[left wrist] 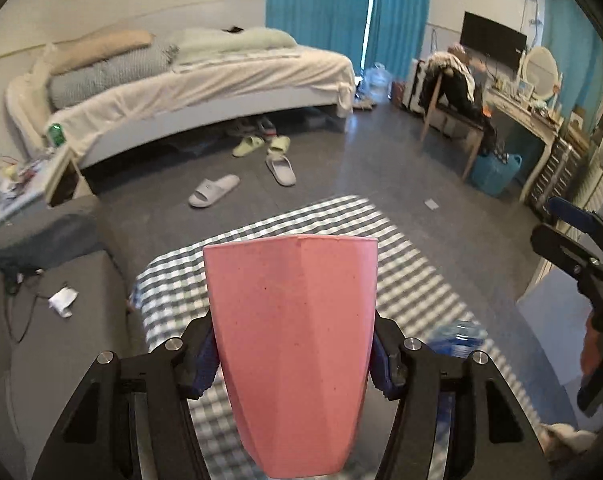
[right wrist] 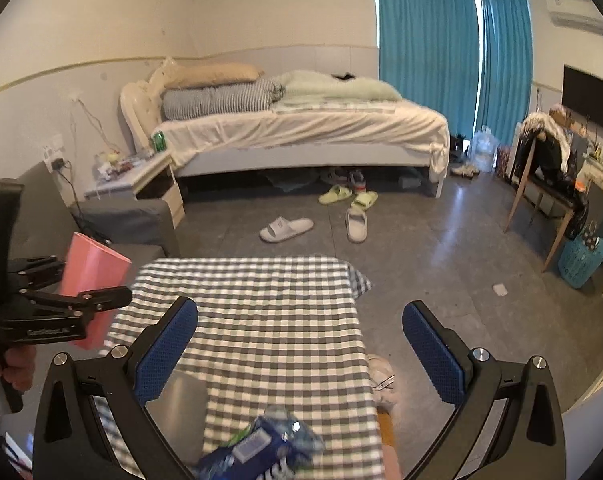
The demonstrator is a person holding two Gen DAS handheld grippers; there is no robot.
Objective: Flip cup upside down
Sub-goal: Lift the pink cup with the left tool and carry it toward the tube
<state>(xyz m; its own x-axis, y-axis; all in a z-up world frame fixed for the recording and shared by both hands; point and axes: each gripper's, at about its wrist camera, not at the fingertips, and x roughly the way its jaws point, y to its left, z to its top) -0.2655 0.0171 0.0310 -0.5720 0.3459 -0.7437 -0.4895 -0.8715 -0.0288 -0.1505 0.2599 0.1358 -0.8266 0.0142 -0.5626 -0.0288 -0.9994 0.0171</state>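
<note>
The pink cup [left wrist: 295, 356] is pinched between the blue pads [left wrist: 204, 364] of the left gripper [left wrist: 295, 362], one pad on each side wall. In the left wrist view its long axis runs from 6 o'clock to 12 o'clock, wider end at 12, narrower end at 6 nearest the camera; which end is the mouth cannot be told from here. In the right wrist view the cup [right wrist: 91, 280] appears at 9 o'clock, tilted, its upper end leaning toward 1 o'clock, held off the tablecloth and just beyond its left edge. No contents are visible.

The right gripper [right wrist: 299, 344] is spread wide with nothing between its pads [right wrist: 163, 350], hovering over the table; from the left wrist camera it shows at 3 o'clock [left wrist: 581, 276].

The table carries a grey-and-white checked cloth [right wrist: 269, 320]. A blue, blurred packet [right wrist: 261, 448] lies on it at 6 o'clock in the right view.

Room: a bed [right wrist: 301, 132] at 12 o'clock, teal curtains [right wrist: 425, 44] at 1 o'clock, slippers [right wrist: 287, 229] on the grey floor [right wrist: 441, 240], a blue basket [right wrist: 583, 258] at 3 o'clock; what it holds cannot be made out
</note>
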